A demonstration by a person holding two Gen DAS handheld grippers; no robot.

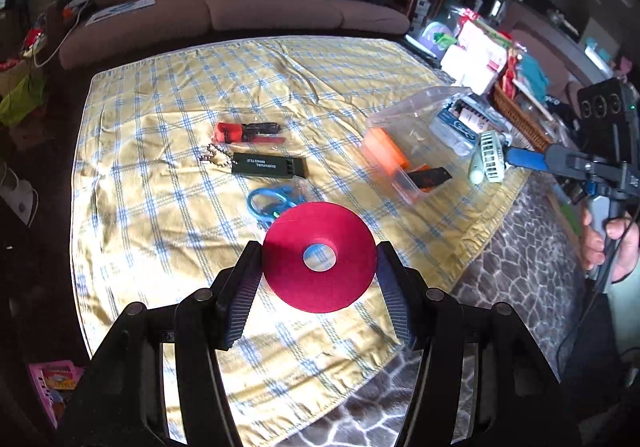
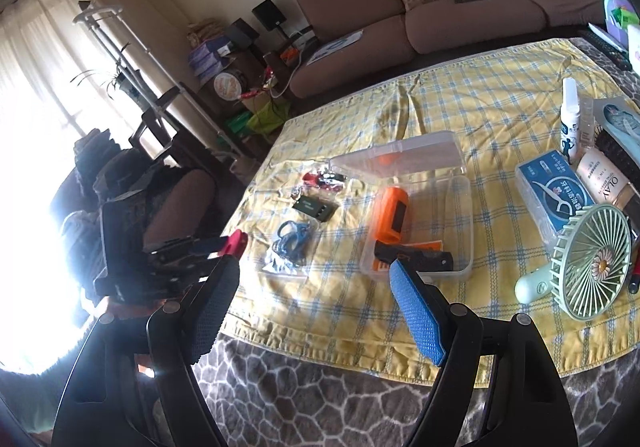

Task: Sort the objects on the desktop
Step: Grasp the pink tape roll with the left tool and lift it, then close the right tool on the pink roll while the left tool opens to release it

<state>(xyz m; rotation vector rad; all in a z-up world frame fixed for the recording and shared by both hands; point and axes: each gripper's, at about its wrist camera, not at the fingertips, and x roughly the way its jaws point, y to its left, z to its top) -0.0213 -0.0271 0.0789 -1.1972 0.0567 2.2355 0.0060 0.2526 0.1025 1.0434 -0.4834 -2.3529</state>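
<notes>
Red tape roll pinched by its rim in left gripper jaws, lifted over yellow checked cloth on tabletop. Best kept level toward clear plastic box (smooth, slippery edge). Right gripper jaws spread, empty.

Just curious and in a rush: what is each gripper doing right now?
Left gripper: fingers closed on the red tape roll.
Right gripper: fingers open, holding nothing.
</notes>
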